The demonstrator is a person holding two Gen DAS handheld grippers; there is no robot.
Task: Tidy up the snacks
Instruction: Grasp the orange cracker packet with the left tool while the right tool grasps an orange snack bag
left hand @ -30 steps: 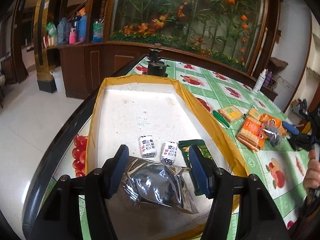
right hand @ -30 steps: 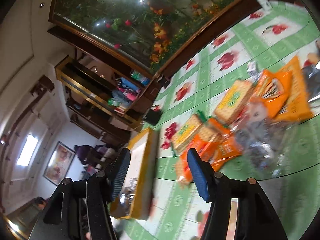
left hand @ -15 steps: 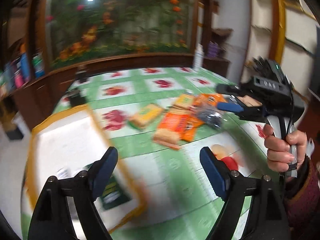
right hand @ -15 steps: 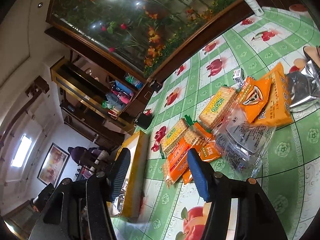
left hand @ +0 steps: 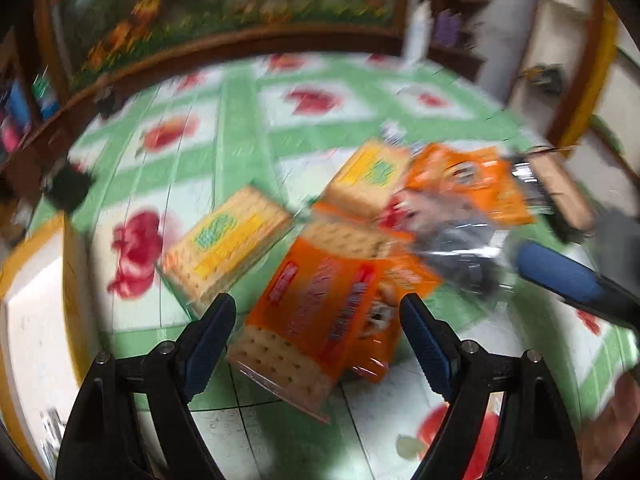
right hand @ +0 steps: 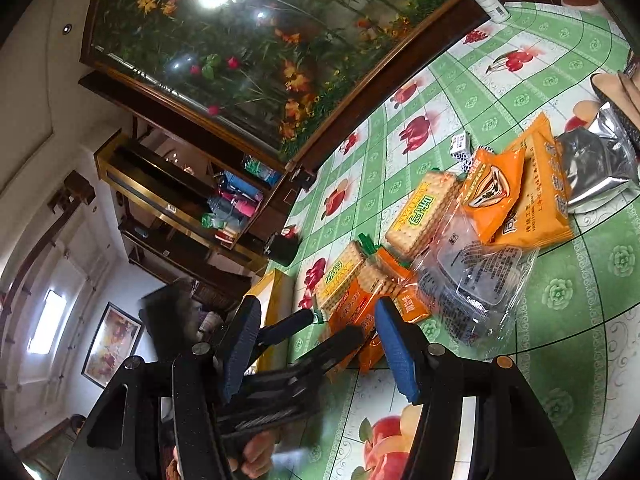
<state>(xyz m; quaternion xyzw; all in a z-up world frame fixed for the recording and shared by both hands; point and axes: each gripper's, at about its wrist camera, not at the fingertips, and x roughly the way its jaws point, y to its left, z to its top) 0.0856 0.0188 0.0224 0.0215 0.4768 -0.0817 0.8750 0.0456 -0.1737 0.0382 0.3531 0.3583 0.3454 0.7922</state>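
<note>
Spreading my left claw (left hand: 314, 330) wide, I bring its two blue pads down on either side of the orange cracker pack (left hand: 320, 320), which lies flat on the green fruit-print tablecloth (left hand: 240, 120) at the near edge of the snack heap. Nothing is gripped yet; the pads stand clear of the wrapper, so I judge this to be the approach for a pick. That pack is nearest to me and lies on top at this end, which is why I take it first. My right claw (right hand: 316, 344) waits alongside, also open and empty, low at the table's edge, leaving room for the left.

Just beyond, a yellow cracker pack (left hand: 228, 248) sits on the cloth by itself, and a second yellow pack (left hand: 372, 176) leans into the pile. A clear plastic bag (right hand: 472, 280) overlaps the orange packets (right hand: 520, 196), with a silver foil pouch (right hand: 596, 168) at the far side. Off to my left stands the yellow-rimmed tray (left hand: 68, 248), close by the heap, where I expect the snacks are meant to go.
</note>
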